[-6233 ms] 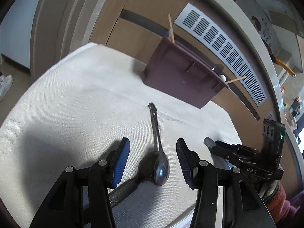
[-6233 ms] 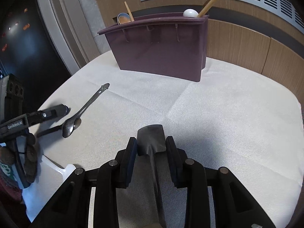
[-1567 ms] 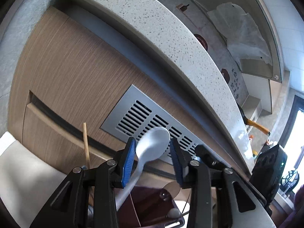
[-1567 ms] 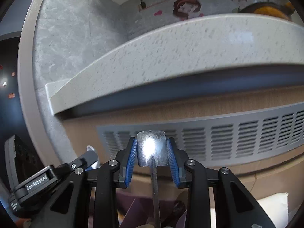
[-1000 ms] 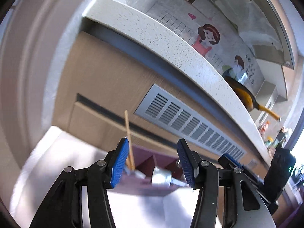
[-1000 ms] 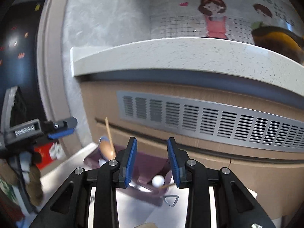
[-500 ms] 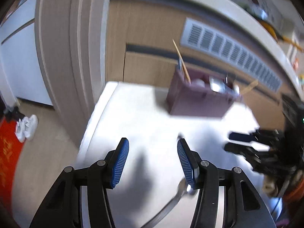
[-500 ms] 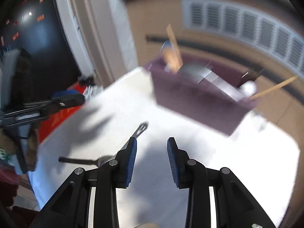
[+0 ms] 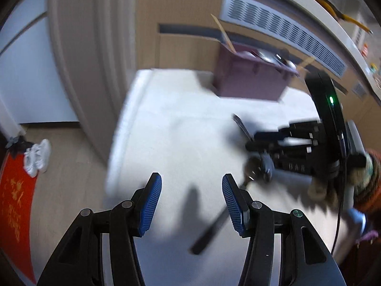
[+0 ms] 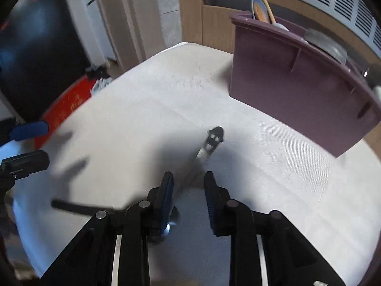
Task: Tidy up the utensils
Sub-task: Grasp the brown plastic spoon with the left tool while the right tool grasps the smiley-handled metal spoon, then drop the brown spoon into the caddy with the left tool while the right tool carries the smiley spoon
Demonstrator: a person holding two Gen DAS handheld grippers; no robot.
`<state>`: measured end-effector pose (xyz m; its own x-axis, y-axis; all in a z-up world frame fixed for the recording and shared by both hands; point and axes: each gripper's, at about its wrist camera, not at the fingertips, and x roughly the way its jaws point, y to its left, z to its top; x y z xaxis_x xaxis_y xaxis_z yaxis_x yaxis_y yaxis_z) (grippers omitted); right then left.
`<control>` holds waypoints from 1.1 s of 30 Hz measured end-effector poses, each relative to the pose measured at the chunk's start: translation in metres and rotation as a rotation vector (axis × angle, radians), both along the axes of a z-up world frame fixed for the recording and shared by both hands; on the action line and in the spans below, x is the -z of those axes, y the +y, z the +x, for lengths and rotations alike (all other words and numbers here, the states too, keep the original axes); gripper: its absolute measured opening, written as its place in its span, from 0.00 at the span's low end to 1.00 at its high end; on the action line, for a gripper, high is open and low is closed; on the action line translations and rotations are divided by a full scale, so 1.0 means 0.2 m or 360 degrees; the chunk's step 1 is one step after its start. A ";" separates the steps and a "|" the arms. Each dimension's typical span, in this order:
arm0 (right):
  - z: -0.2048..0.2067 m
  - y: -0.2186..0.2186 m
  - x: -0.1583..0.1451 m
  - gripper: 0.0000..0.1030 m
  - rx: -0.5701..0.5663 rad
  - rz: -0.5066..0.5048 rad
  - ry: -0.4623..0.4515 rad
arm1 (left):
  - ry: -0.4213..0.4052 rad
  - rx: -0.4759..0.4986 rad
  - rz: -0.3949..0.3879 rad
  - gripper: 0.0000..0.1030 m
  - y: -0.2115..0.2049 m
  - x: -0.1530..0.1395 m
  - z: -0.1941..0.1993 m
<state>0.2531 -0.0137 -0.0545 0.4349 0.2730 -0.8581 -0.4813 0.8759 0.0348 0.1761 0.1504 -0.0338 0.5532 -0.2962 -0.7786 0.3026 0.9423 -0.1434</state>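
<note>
A: In front of the caddy (image 10: 297, 90), low over the cloth (image 10: 142, 109) again. Up at its rim a moment ago, dropping off one piece apiece; now empty-handed and back down for the rest.

B: Right gripper (image 10: 188, 181)?

A: Just been closing, straddling the spoon (image 10: 209, 147) handle. No contact with the pads yet, so no grip so far.

B: Left gripper (image 9: 190, 183)?

A: Spread wide, nothing between the pads. Hovering further out from the caddy than the right one, just beside the black handle (image 9: 209, 236).

B: Meaning for the job?

A: Two more pieces filed in the caddy, by the look of it. Two left lying on the cloth: spoon nearer the caddy, black handle further out, apparently crossing at the spoon's bowl. Likely a spoon pick under way, wanting a further squeeze before any lift.
</note>
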 end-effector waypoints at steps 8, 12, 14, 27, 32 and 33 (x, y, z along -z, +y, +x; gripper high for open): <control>-0.05 -0.42 -0.01 0.21 0.0143 -0.0119 -0.0028 | 0.0175 0.0353 0.0021 0.52 -0.28 0.10 0.05; -0.11 -0.61 -0.01 0.21 0.0182 -0.0040 0.0002 | 0.0197 0.0475 0.0170 0.52 -0.44 0.13 0.13; -0.13 -0.67 -0.02 0.22 0.0180 -0.0016 0.0001 | 0.0208 0.0508 0.0234 0.52 -0.49 0.14 0.16; -0.34 -0.77 -0.05 0.24 0.0080 0.0021 -0.0070 | 0.0232 0.0320 0.0297 0.34 -0.53 0.18 0.23; -0.29 -0.73 -0.10 0.24 0.0049 0.0026 -0.0123 | 0.0190 0.0243 0.0219 0.33 -0.53 0.18 0.22; -0.28 -0.72 -0.12 0.24 0.0042 0.0042 -0.0137 | 0.0183 0.0226 0.0202 0.33 -0.55 0.17 0.23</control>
<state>0.1972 -0.1579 -0.0311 0.5142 0.2824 -0.8098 -0.4602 0.8876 0.0173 0.2216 0.0412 -0.0688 0.4186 -0.2604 -0.8700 0.4220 0.9041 -0.0675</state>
